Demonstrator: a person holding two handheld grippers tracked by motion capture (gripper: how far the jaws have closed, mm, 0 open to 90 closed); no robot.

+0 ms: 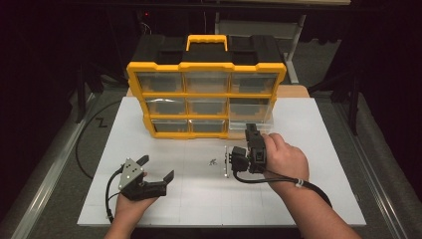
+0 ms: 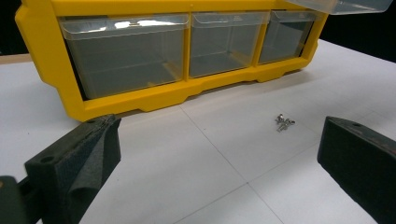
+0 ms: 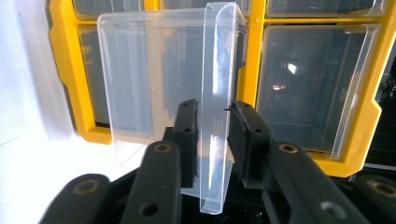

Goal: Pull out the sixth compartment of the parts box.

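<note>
A yellow organiser [image 1: 206, 66] with clear drawers stands at the back of the white table [image 1: 318, 164]. My right gripper [image 1: 250, 132] is at its right column, shut on the front lip of a clear drawer [image 1: 260, 127] that is drawn part way out. In the right gripper view the two pads flank that lip closely, and the drawer [image 3: 154, 70] stands before the yellow frame [image 3: 252, 60]. My left gripper [image 1: 157, 167] rests low at the front left, open and holding nothing. Its wide-apart jaws [image 2: 219, 126] face the organiser's bottom row [image 2: 163, 95].
A small heap of metal screws [image 1: 213, 161] lies on the table between the two grippers, and the left gripper view shows these screws [image 2: 284, 122] just ahead of the right jaw. Black cables trail from both hands. Dark floor surrounds the table.
</note>
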